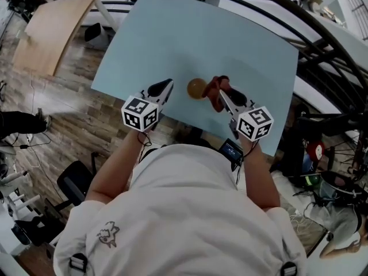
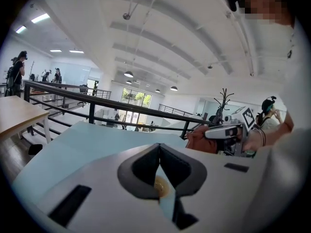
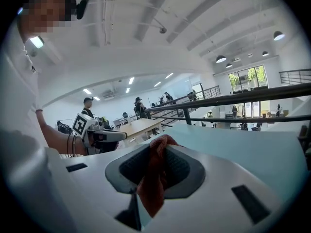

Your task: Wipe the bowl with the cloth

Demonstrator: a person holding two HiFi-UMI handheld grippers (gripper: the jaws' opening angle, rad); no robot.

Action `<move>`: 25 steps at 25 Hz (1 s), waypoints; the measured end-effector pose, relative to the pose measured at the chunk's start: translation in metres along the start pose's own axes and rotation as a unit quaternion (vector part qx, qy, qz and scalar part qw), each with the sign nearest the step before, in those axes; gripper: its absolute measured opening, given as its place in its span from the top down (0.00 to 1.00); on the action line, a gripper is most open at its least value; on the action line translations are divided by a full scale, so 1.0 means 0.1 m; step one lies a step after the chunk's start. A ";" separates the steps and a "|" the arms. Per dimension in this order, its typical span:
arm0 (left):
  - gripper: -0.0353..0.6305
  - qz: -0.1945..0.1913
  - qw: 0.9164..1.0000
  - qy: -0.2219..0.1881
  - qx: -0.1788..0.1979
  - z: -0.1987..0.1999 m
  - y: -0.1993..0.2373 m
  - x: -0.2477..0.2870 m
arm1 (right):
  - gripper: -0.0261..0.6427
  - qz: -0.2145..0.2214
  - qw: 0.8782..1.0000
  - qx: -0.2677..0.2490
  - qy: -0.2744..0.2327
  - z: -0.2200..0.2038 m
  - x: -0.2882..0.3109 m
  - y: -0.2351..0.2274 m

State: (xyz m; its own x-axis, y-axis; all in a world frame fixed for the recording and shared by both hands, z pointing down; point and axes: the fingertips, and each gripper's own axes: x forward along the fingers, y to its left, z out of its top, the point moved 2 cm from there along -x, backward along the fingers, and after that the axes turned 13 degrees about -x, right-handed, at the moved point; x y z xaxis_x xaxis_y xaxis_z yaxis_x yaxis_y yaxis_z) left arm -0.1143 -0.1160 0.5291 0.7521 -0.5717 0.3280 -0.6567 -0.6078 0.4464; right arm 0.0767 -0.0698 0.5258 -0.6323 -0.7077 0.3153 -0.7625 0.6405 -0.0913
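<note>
On table (image 1: 172,33), head view: bowl (image 1: 196,88) between left gripper (image 1: 169,85) and right gripper (image 1: 222,96), cloth (image 1: 214,87) just beside bowl.
Left gripper view: jaws closed, empty (better opened to steady rim).
Right gripper view: jaws clamped on cloth; press bunch inside bowl, sweep round.

Only a sliver of the bowl (image 2: 160,186) shows past the left gripper's (image 2: 159,152) closed jaws. The right gripper (image 1: 222,95) covers part of the cloth (image 1: 213,92).

Hand-held gripper (image 2: 159,152) jaws together, blue table (image 2: 73,144)
</note>
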 end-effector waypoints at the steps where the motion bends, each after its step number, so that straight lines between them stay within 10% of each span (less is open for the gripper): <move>1: 0.93 -0.005 1.000 0.002 0.002 -0.04 -0.01 -0.11 | 0.83 -0.006 1.000 0.000 -0.001 0.01 -0.02 0.11; 10: 0.93 -0.068 0.997 0.021 0.005 -0.64 -0.20 -1.14 | 0.83 -0.054 0.998 -0.018 -0.006 0.01 -0.36 1.30; 17: 0.93 -0.096 0.993 0.020 -0.064 -0.93 -0.47 -1.64 | 0.83 -0.073 0.997 -0.030 -0.015 0.00 -0.75 1.92; 25: 0.93 -0.080 0.996 -0.027 0.017 -0.84 -1.17 -1.89 | 0.83 -0.051 0.995 -0.082 -0.007 -0.10 -1.45 2.03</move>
State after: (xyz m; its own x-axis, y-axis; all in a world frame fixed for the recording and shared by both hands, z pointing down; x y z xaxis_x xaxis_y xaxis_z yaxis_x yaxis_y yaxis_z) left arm -0.1752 0.1093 0.4852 0.8438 -0.4941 0.2094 -0.5308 -0.7116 0.4603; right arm 0.0147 0.1662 0.4708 -0.5558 -0.7747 0.3015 -0.7909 0.6045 0.0952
